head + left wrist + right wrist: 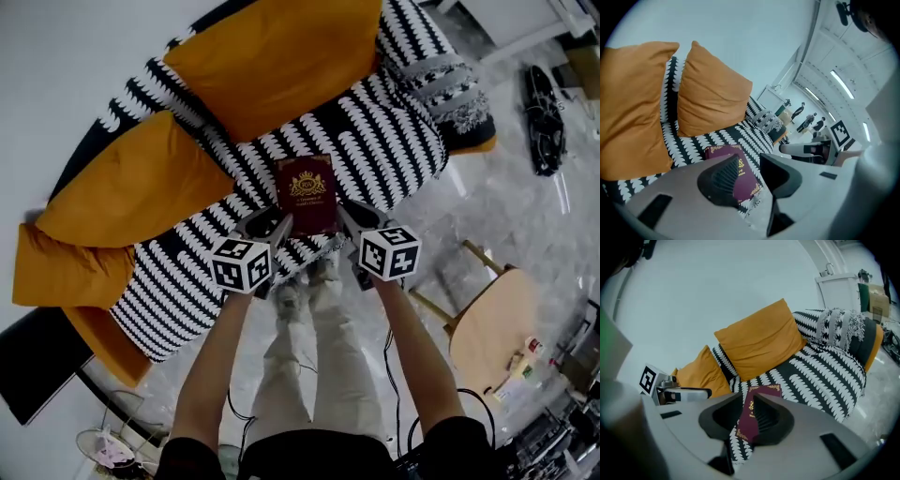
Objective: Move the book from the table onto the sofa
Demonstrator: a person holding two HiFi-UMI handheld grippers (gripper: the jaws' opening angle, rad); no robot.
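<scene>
between the left gripper's [751,165] own jaws there is a clear gap with nothing in it; they stand apart and grip nothing. just past its tips and lower down lies the maroon book [746,183], flat and cover-up on the seat of the black-and-white patterned sofa [733,137]. the right gripper [747,411] has its jaws closer together, with only a narrow slit between them. that slit is empty too, and the same book [764,391] shows through it on the seat beyond.

in the head view the left gripper [272,225] and right gripper [354,220] flank the near end of the book [307,194], one at each corner, both pointing toward the sofa [384,141]. beyond the book, against the sofa back, leans a large orange cushion [272,56]. a second orange cushion [131,183] lies off to the left gripper's side. behind the grippers, toward the camera, are the person's forearms and legs in light trousers [319,366]. out to the right gripper's side a round wooden table [492,328] stands on the pale marbled floor [525,216], well apart from the book.
</scene>
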